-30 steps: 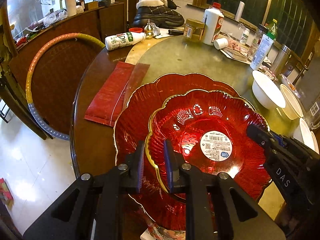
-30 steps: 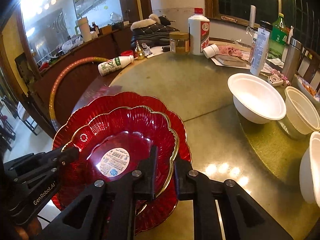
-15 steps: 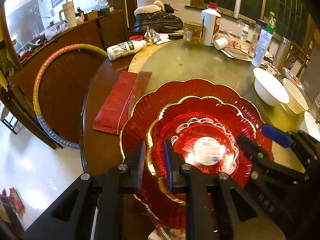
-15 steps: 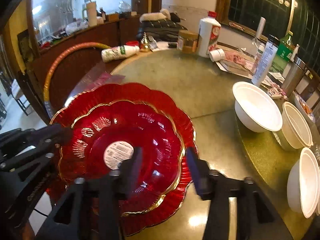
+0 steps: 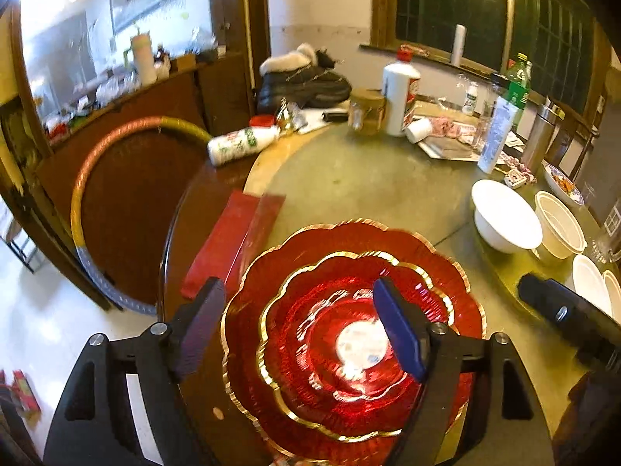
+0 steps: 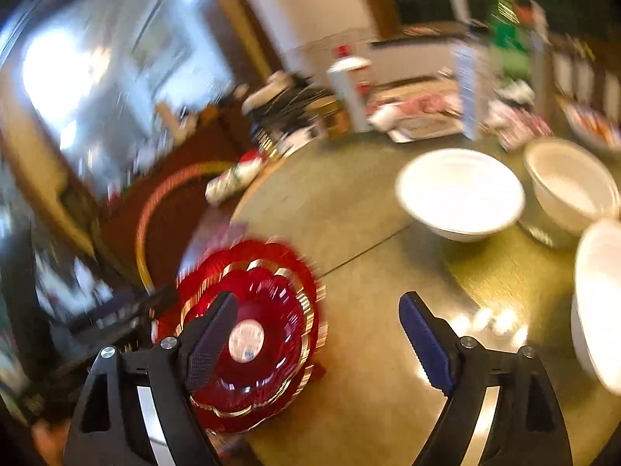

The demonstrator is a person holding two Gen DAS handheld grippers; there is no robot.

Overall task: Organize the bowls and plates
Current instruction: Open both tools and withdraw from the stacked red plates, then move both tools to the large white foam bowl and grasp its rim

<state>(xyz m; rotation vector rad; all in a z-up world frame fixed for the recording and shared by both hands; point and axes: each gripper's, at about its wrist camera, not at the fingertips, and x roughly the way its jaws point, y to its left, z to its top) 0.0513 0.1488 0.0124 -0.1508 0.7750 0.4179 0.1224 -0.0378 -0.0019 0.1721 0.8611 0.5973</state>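
Here the smaller red plate (image 5: 341, 353) sits nested inside the larger red plate (image 5: 446, 272) near the table (image 5: 361, 178) edge closest to the cameras, both scalloped and gold-rimmed. The left gripper (image 5: 299, 334) hangs above them with its jaws spread wide and nothing between them; the right gripper (image 6: 318, 338) is likewise wide open and empty, with the plate stack showing behind its left finger and bare table between the two. To my eye the plates look like thin, glossy moulded plastic or glass: light and stiff, probably slippery on the flat, and liable to chip or crack at the frilled edge if pinched hard. The rim seems the only practical hold, one finger above and one below. The white bowl (image 6: 462, 194) and the paler bowls (image 6: 570, 186) beside it, well apart from the plates, look like light disposable ware that would dent under a tight squeeze, so a gentle grip on the lip would suit them. A round white sticker (image 5: 361, 343) sits in the centre of the smaller plate, but its print is too blurred to read, as are the bottle labels farther back.
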